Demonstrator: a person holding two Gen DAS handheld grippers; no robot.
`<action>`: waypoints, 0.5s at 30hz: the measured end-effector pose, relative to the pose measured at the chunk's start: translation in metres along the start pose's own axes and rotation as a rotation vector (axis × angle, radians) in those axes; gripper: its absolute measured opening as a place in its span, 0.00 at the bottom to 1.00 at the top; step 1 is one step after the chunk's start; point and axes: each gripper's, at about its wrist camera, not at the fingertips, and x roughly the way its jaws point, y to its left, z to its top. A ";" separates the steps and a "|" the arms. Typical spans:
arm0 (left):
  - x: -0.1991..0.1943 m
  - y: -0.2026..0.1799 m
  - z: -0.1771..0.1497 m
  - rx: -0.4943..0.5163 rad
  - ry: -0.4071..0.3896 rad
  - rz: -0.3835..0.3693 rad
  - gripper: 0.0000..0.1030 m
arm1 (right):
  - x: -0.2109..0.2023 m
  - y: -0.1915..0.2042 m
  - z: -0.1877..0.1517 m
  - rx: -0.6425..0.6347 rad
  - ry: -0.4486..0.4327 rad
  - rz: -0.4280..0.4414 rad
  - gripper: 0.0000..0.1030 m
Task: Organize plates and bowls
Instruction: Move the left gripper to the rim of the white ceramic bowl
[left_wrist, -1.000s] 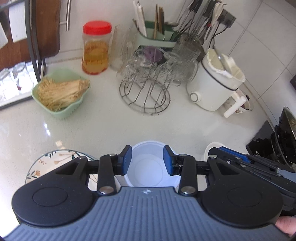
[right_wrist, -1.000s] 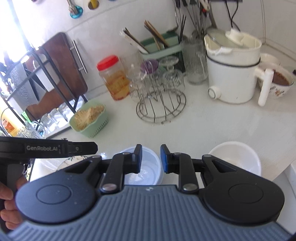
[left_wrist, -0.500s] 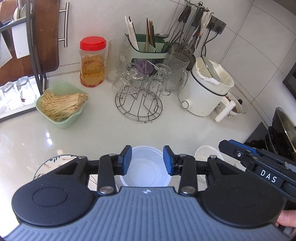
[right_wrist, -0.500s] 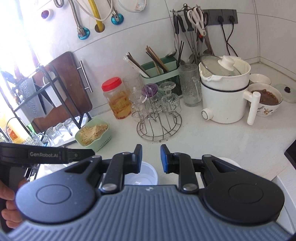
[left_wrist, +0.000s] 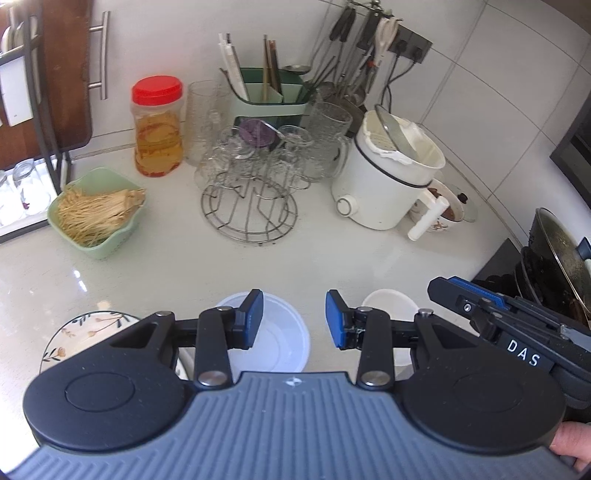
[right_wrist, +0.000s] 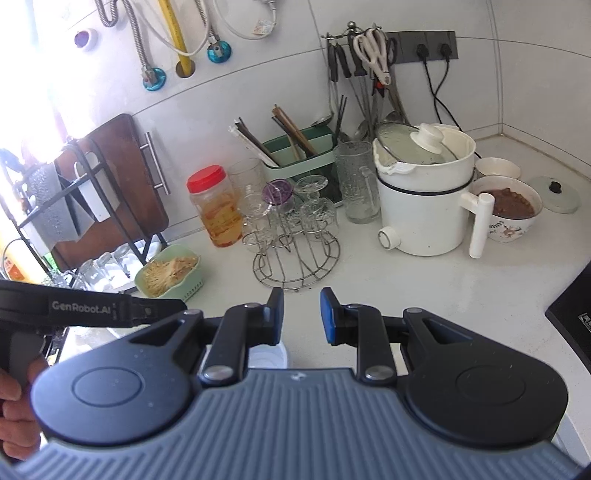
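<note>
A clear plastic bowl (left_wrist: 279, 347) sits on the white counter at the front, below my left gripper (left_wrist: 294, 320), which is open and empty above it. A floral plate (left_wrist: 85, 338) lies to its left, partly hidden by the gripper body. A small white bowl (left_wrist: 389, 308) sits to its right. My right gripper (right_wrist: 301, 317) is open and empty, held high over the counter. The clear bowl (right_wrist: 267, 356) peeks out under its left finger. The right gripper's body also shows in the left wrist view (left_wrist: 517, 332).
A wire rack of glasses (left_wrist: 251, 192), a green basket of noodles (left_wrist: 98, 214), a red-lidded jar (left_wrist: 158, 127), a utensil holder (left_wrist: 269, 99) and a white cooker (left_wrist: 391, 177) stand further back. A bowl of brown food (right_wrist: 511, 210) and a wok (left_wrist: 557, 258) are at the right.
Both grippers have risen and pulled back from the counter, so the bowls and plate look smaller and lower. Both stay open and empty.
</note>
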 end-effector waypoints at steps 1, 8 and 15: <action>0.001 -0.003 0.000 0.005 0.001 -0.004 0.41 | -0.001 -0.002 0.000 0.004 0.000 -0.003 0.25; 0.011 -0.024 0.002 0.040 0.018 -0.032 0.41 | -0.008 -0.018 -0.005 0.031 -0.001 -0.036 0.25; 0.022 -0.042 0.005 0.055 0.037 -0.063 0.41 | -0.014 -0.037 -0.012 0.048 -0.005 -0.075 0.25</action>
